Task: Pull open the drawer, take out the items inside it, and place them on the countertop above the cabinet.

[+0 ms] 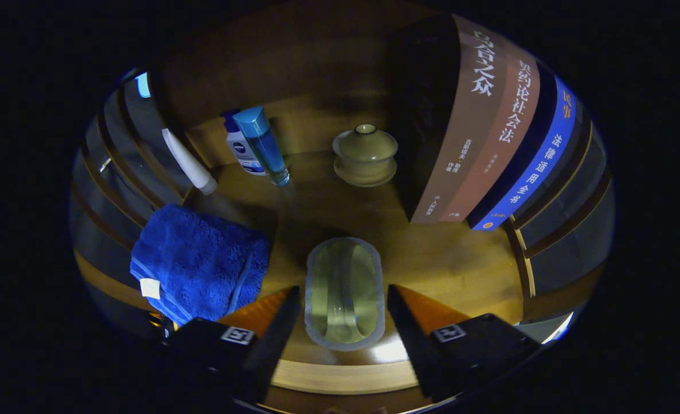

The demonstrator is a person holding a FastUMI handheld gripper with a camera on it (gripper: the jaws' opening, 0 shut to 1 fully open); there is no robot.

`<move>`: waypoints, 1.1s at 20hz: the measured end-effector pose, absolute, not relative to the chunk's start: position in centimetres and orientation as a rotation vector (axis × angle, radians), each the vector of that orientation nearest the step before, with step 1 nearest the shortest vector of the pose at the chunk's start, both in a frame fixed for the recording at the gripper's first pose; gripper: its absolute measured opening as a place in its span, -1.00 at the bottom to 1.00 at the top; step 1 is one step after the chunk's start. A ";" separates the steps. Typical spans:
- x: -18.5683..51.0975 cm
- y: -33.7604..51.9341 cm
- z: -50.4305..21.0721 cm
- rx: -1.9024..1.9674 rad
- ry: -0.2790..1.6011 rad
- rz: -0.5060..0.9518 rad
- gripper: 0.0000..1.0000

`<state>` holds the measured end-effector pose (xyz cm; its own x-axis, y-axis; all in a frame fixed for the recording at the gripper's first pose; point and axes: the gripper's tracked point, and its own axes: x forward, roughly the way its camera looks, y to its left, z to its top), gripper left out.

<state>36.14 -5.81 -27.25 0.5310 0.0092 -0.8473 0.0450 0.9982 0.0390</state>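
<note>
Glass, clear with a greenish tint and a frosted oval rim: a small dish (344, 293) lies flat on the wooden countertop (455, 261), between the two fingers of the gripper (343, 307). The fingers stand wide apart, one on each side of the dish, and a gap shows on both sides, so neither one presses on it. The dish is long and shallow with rounded ends, its long axis running away from the fingers.

Wood of the countertop is smooth, warm brown, with a paler rounded front edge just under the fingers.

Left of the dish, near the left finger, a blue towel (199, 261) sits folded in a thick bundle, pile coarse and fluffy, with a small pale tag at its near corner.

Beyond the dish, toward the back of the countertop, a lidded cup (365, 154) stands upright on its saucer; glazed ceramic, dull olive-tan, domed lid with a round knob.

Left of the cup stand two bottles close together: a clear blue one (264, 145) with a faceted blue cap, tilted in this view, and behind it a white one (241, 150) with a blue label. Further left a white tube (189, 162) leans against the dark slatted side wall (127, 155).

Right of the cup, upright books (489, 126) stand in a row, spines brown, reddish-brown and blue.
</note>
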 end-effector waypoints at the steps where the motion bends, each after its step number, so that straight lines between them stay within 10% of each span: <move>1: 36.1 -5.7 -26.9 0.060 0.983 -0.010 0.71; 2: 36.1 -5.6 -26.3 0.057 0.954 0.001 0.98; 22: 15.5 -5.0 -10.7 0.040 0.027 0.098 0.97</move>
